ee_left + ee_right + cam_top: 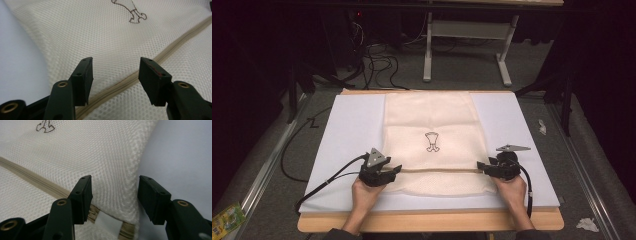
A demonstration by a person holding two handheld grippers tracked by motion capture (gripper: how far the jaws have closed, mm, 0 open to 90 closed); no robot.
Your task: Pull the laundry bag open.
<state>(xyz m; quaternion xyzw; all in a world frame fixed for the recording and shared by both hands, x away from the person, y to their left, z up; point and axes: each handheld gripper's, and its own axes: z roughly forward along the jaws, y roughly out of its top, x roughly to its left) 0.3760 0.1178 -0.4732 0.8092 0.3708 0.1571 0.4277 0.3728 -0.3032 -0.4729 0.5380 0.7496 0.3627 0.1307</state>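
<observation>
A cream mesh bag (432, 120) lies flat on a pale board (352, 125), with a small dark drawing (431, 141) at its middle. A beige zipper band (437, 170) runs across its near part. My left gripper (398, 168) sits at the bag's left edge by the zipper end, jaws open. In the left gripper view the left gripper (115, 72) hovers over the mesh and the zipper (175, 45) with nothing between the pads. My right gripper (480, 166) stands open at the bag's right edge. In the right gripper view the right gripper (114, 192) straddles the bag's side hem (132, 202) without pressing it.
The board rests on a wooden table whose front edge (432, 220) faces the person. Black cables (377, 60) and a white table frame (467, 30) lie beyond it on the floor. Crumpled paper (587, 224) and a green packet (224, 217) lie beside the table.
</observation>
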